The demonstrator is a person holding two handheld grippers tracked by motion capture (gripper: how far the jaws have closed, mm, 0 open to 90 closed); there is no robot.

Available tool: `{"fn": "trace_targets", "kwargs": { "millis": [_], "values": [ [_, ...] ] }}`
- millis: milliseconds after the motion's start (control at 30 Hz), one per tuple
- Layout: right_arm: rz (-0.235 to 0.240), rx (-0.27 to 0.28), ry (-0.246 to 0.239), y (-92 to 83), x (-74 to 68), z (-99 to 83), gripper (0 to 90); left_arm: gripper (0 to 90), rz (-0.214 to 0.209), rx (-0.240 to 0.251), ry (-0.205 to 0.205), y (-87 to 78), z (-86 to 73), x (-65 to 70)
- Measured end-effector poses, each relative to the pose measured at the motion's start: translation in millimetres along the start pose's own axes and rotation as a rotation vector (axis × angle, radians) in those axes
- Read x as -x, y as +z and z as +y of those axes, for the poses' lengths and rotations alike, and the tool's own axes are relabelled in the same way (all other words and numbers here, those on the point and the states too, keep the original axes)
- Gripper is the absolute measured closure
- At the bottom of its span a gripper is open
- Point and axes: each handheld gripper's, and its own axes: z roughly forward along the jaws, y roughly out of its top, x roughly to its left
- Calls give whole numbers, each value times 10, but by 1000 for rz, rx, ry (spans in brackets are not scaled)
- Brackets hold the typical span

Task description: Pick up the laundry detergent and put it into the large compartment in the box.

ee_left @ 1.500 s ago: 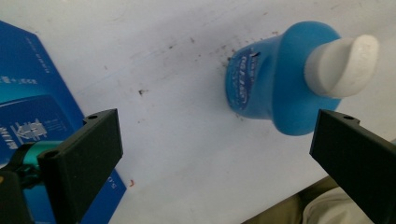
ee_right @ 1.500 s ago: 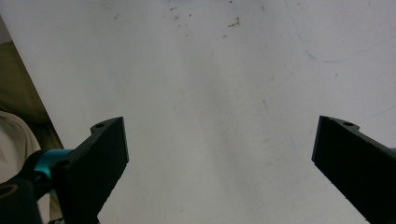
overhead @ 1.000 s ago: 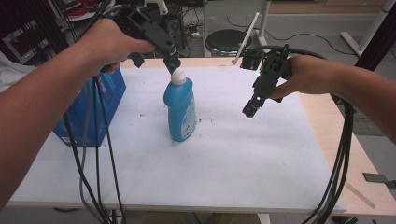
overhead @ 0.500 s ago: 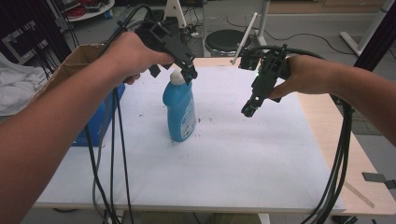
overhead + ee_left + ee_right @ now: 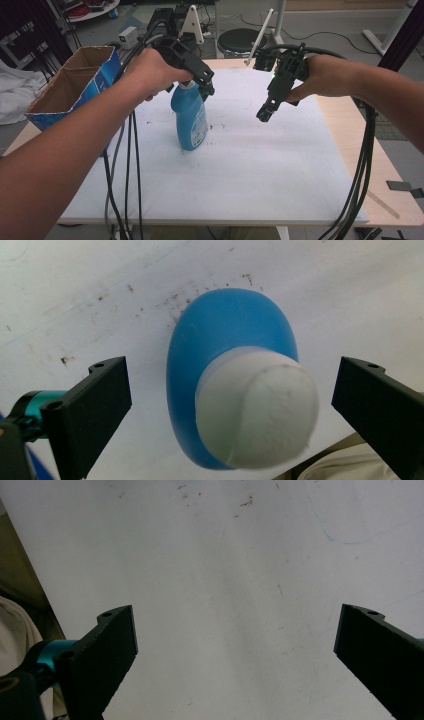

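From above, a smooth blue plastic bottle (image 5: 190,117) stands upright on the white desk (image 5: 250,170), beside a cardboard box (image 5: 70,85). The left claw (image 5: 205,90) hangs over its top.

Left claw's view: flat black jaws spread wide around the round white cap (image 5: 257,407).

Right claw's view: the right claw (image 5: 235,655) gapes wide over bare, speckled desk.

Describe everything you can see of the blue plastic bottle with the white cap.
The blue plastic bottle stands upright on the white table cover, right of the open cardboard box. It has a rounded body, a front label and a white cap. The left gripper hangs open over it, its jaws either side of the cap, not touching.
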Motion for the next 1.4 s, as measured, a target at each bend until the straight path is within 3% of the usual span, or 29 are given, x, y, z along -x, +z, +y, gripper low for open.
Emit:
{"fn": "trace_targets", "kwargs": {
  "millis": [300, 400, 667, 1067, 1400],
  "values": [
    [4, 1, 10, 2, -1, -7, 27, 25, 17, -12, -3, 111, -2, 16],
    [6, 1, 9, 3, 0, -5, 28, 104, 7, -6, 11, 125, -6, 23],
    [7, 0, 4, 11, 2, 2, 27, 129, 9, -13, 0, 154, -2, -6],
    [10, 1, 0, 24, 0, 18, 28, 218, 31, -7, 2, 170, -4, -4],
    [11, 2, -11, 31, -3, 24, 28, 321, 25, -7, 8, 166, -7, 7]
  ]
}}
